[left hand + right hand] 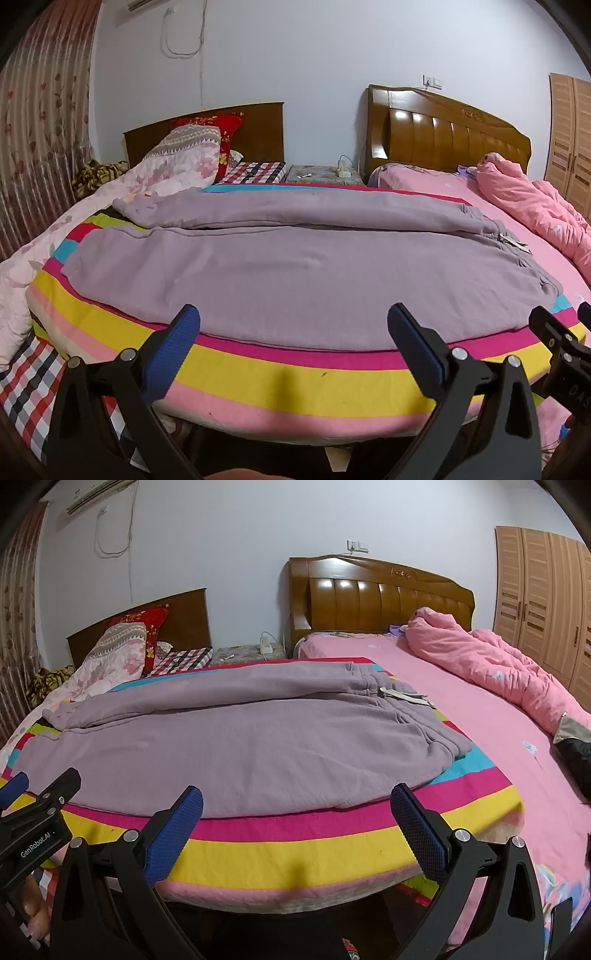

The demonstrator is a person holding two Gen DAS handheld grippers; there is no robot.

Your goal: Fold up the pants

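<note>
Mauve sweatpants (pixel 288 266) (pixel 229 746) lie spread flat across a rainbow-striped blanket (pixel 295 373) (pixel 295 853), legs running left, waistband with a tag at the right (pixel 399 696). My left gripper (pixel 295 325) hovers open over the blanket's near edge, just short of the pants' near hem, with nothing between its blue pads. My right gripper (pixel 297 805) stands open the same way, farther right near the waist end. Each gripper shows at the edge of the other's view: the right gripper (pixel 561 339), the left gripper (pixel 33 797).
A pink bed (pixel 480 746) with a bunched pink quilt (pixel 498 672) and wooden headboard (pixel 380 594) lies right. A floral quilt (pixel 159 173), red pillow and checked sheet (pixel 26 384) lie left. A nightstand with a power strip (pixel 345 171) sits behind; a wardrobe (pixel 546 602) stands far right.
</note>
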